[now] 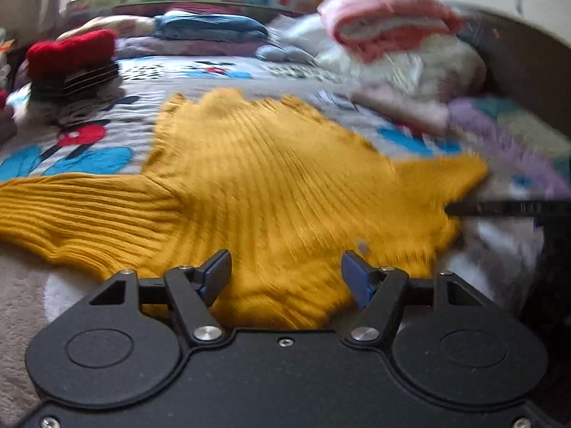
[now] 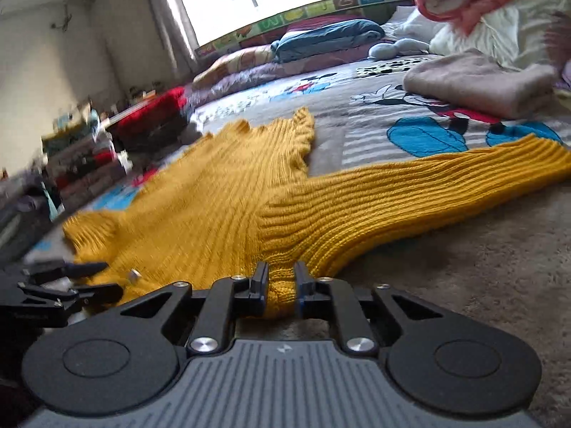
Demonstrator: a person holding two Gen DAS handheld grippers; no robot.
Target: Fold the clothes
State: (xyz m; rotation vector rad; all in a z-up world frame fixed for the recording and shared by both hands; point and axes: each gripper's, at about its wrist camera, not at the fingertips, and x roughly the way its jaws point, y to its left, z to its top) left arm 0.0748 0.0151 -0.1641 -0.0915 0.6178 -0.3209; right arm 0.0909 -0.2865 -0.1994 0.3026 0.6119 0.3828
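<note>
Right gripper (image 2: 281, 278) up close, jaws nearly together w/ a bunched fold of the mustard-yellow ribbed knit sweater (image 2: 221, 196) pinched between its pads. Sweater's spread flat across the bed, body running toward the far side, scalloped hem at the far end, one long sleeve (image 2: 446, 185) stretched out to the right in the right wrist view. Under it, the grey cartoon-print bedspread (image 2: 374, 107) w/ blue and red figures, and a fuzzy beige blanket (image 2: 499, 278) along the near edge. Left gripper (image 1: 283, 267) hovers over the sweater's near edge, jaws standing wide apart, knit visible between them but pads not pressing on it. Far right, a folded pink-and-white fleece blanket (image 1: 385, 21) sits atop a white pile. Far left in the left view, a red knitted item (image 1: 71, 50) on a dark stack. Both views blurred at the sides.
</note>
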